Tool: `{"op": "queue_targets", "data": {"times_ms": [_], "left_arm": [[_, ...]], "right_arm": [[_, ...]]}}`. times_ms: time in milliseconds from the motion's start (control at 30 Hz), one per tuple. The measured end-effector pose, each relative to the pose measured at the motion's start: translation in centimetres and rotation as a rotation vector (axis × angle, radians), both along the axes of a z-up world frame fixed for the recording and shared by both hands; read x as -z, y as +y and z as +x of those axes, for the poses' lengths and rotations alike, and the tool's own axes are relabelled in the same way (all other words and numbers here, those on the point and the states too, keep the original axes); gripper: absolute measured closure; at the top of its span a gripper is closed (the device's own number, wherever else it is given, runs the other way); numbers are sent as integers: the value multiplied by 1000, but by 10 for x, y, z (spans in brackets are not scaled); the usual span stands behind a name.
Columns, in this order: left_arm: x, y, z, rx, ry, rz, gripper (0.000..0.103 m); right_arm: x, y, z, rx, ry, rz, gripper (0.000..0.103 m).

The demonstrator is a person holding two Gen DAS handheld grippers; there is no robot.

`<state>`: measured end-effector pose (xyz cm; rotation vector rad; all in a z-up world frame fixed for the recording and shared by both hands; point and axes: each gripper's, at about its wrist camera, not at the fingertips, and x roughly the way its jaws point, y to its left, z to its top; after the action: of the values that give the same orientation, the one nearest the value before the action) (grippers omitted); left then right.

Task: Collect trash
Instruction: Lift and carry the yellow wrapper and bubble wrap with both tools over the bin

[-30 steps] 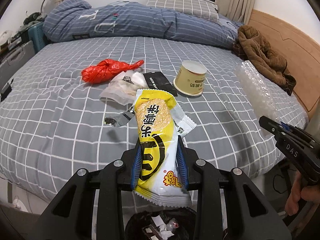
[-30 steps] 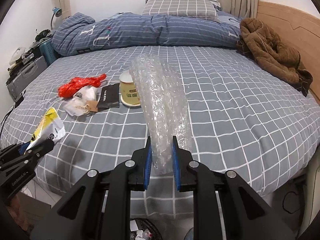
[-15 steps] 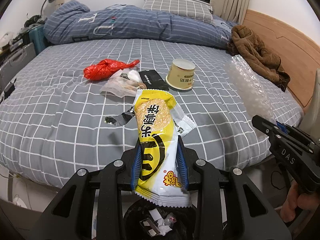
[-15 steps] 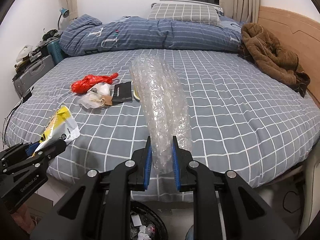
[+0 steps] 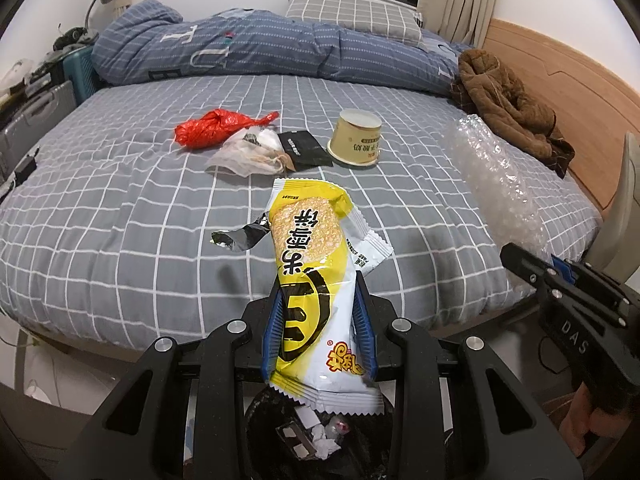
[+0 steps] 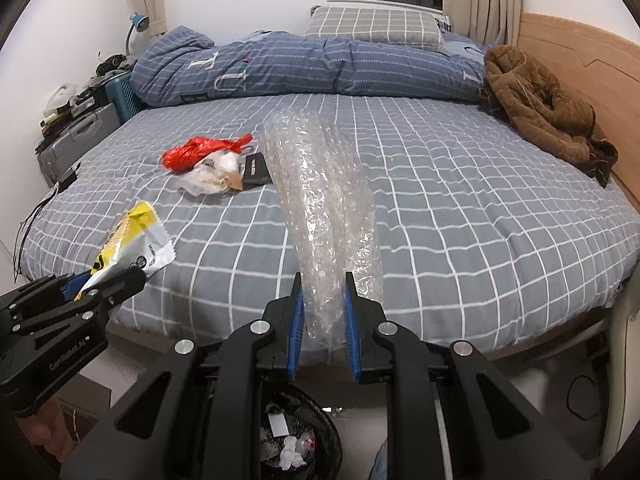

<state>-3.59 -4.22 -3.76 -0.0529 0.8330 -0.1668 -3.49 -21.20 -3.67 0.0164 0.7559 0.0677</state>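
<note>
While both jaws grip yellow wrapper (image 5: 310, 280) and bubble wrap (image 6: 324, 200), bed (image 5: 120, 208) has receded.

A glossy plastic snack wrapper (image 5: 316, 280) and clear bubble wrap (image 6: 324, 208) are seen above a matt cloth bedsheet (image 5: 120, 220).

A yellow snack wrapper (image 5: 316, 292) stands clamped in the left gripper (image 5: 319, 332); a clear bubble-wrap roll (image 6: 324, 216) juts from the right gripper (image 6: 323, 320).
</note>
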Motion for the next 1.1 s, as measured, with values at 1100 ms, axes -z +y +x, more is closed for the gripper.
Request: {"op": "queue_targets", "data": {"times_ms": [1100], "left_arm": [[41,24,-81,-36,133,-14,72]], "right_arm": [[54,45,-88,-94,159,6,86]]}}
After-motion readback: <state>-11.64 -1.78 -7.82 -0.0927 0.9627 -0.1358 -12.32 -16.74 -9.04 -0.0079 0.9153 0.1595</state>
